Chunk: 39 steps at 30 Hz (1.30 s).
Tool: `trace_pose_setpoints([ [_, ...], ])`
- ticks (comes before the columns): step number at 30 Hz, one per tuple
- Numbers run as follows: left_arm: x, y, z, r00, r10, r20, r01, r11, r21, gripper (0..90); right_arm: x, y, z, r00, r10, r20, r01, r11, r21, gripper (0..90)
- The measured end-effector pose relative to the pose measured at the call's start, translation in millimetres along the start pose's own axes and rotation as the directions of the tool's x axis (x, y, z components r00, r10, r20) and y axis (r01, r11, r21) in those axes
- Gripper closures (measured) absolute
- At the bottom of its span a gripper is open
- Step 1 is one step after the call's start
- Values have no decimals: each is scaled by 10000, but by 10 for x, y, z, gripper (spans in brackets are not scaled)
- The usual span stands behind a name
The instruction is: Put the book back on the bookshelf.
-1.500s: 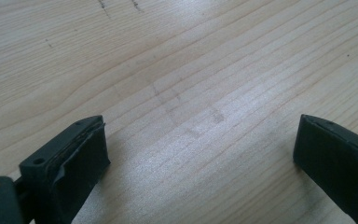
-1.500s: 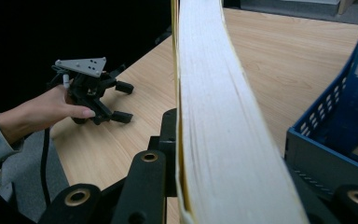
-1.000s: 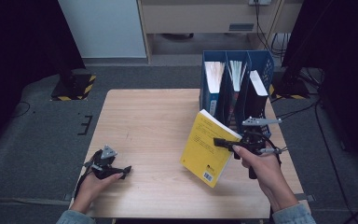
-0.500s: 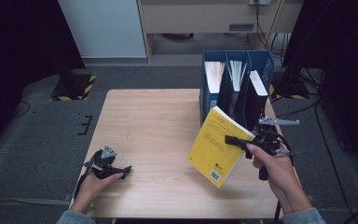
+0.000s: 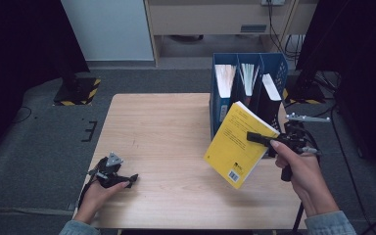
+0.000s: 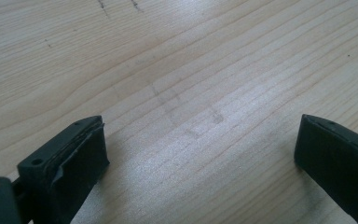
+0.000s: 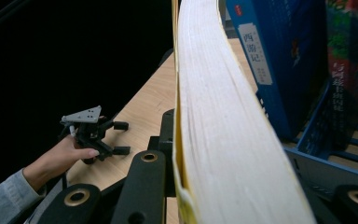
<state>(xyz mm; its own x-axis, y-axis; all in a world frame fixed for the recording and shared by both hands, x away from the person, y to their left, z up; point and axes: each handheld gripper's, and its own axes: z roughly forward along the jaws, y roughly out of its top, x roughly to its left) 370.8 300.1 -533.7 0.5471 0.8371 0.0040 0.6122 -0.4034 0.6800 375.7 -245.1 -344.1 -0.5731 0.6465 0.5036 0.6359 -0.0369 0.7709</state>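
A yellow paperback book [image 5: 235, 144] hangs tilted above the right side of the wooden table [image 5: 166, 127], just in front of the blue file rack [image 5: 220, 105]. My right gripper [image 5: 262, 138] is shut on the book's right edge, one black jaw lying across the cover. In the right gripper view the book's page edge [image 7: 214, 116] rises between the jaws. My left gripper [image 5: 129, 178] rests on the table at the near left, held in a hand. Its jaws stand wide apart over bare wood, and the left gripper [image 6: 200, 154] holds nothing.
The blue file rack has three slots with papers and books standing in them. A blue book with a white label [image 7: 270, 60] stands close to the right of the yellow one. The left hand with its gripper [image 7: 114, 135] lies across the table. Dark stands flank the table.
The right gripper has carried the yellow book to the right and a little upward, closer to the blue rack. The left gripper has stayed where it was.
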Motion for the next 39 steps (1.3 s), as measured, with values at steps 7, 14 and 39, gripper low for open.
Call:
trace_pose_setpoints([
  [7,2,4,0,10000,17,17,-17,10000,33,15,-21,8,-106,9997,32,236,-28,9999,-147,747],
  [14,2,1,0,10000,23,26,-23,10000,12,15,-36,30,-163,9986,44,520,-30,9997,-259,746],
  [39,-7,-3,-1,10000,-27,25,27,10000,0,14,23,321,-545,9908,75,1350,49,9958,-913,747],
])
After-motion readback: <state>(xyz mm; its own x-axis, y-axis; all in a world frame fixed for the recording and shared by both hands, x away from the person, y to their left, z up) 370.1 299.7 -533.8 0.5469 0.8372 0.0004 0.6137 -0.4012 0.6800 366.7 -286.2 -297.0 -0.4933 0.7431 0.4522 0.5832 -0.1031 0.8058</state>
